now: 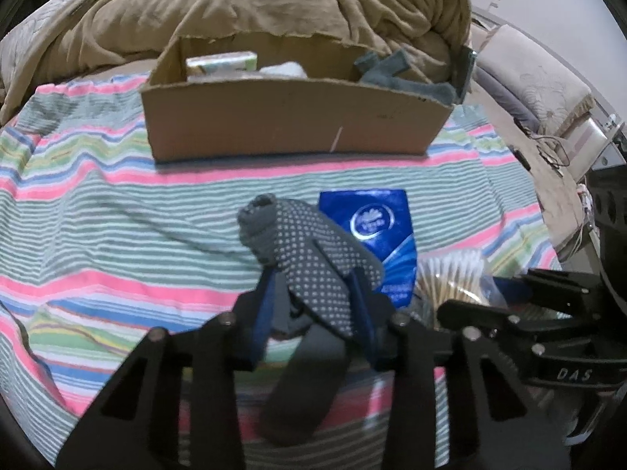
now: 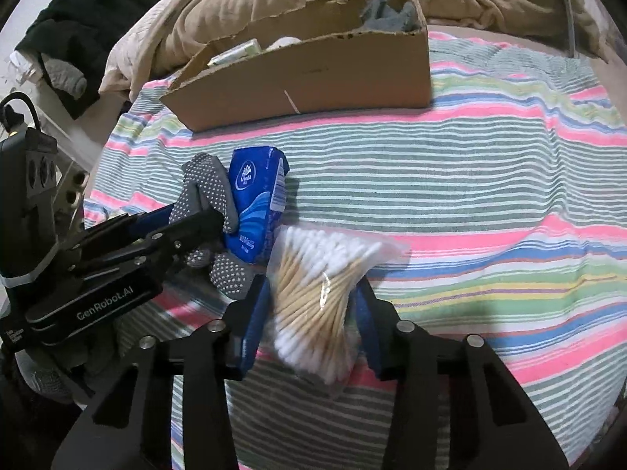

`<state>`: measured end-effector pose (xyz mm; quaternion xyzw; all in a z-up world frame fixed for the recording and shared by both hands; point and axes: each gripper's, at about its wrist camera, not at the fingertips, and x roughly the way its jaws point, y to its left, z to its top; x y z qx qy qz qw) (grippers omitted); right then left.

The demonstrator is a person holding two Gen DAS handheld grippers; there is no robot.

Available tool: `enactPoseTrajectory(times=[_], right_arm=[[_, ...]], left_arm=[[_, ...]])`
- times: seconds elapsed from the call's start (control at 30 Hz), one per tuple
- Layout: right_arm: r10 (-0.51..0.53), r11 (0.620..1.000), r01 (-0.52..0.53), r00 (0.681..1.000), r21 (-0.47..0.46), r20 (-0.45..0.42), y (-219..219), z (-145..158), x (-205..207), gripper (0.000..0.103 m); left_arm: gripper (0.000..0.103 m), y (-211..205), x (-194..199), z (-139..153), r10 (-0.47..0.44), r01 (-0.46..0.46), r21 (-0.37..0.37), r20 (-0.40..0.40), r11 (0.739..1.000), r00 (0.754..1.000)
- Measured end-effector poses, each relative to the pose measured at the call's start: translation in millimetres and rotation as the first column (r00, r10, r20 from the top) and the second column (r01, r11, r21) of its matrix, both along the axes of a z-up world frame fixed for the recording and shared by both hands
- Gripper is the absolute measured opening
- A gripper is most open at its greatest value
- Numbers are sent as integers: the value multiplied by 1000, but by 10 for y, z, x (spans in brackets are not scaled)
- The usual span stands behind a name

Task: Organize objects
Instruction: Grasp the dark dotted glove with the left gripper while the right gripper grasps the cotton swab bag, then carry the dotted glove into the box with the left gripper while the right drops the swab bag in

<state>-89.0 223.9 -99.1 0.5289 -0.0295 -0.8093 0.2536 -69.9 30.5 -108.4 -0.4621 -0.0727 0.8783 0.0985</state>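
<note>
A: On a striped bedsheet (image 1: 117, 211), the left gripper (image 1: 313, 293) has its blue-padded fingers (image 1: 262, 305) clamped on a grey dotted glove (image 1: 309, 258), which bulges up out of the grip toward twelve o'clock; a plain dark cuff hangs down below the fingers toward six.

B: And the right gripper (image 2: 309, 313)?

A: Its fingers (image 2: 254, 321) stand on either side of a clear bag of cotton swabs (image 2: 317, 293). The bag fills the gap and appears pinched between the pads, though the contact on the right side is hard to confirm.

B: Where does everything lie?

A: In the right wrist view, the glove (image 2: 207, 196) is at ten o'clock of the swabs, touching a blue tissue pack (image 2: 254, 203) that stands tilted between the two. In the left wrist view, the pack (image 1: 372, 235) is just beside the glove at two o'clock.

B: The box?

A: A torn-edged cardboard box (image 1: 290, 121) sits at twelve o'clock, well apart from both grippers, in front of a rumpled tan blanket (image 1: 254, 0). It holds a grey cloth (image 1: 392, 70) at its right end, plus a pale green packet (image 1: 223, 62) and something white at the left.
</note>
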Motion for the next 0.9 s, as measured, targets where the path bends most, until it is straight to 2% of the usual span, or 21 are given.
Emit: enactPoseTrajectory(times=[0.23, 0.9], right_arm=[[-21, 1000, 22, 998, 13, -53, 56, 171, 33, 37], [-59, 998, 56, 985, -22, -160, 206, 570, -7, 36]], left_arm=[[30, -55, 72, 88, -17, 18, 33, -25, 999, 1000], [29, -288, 217, 569, 15, -10, 40, -111, 999, 994]])
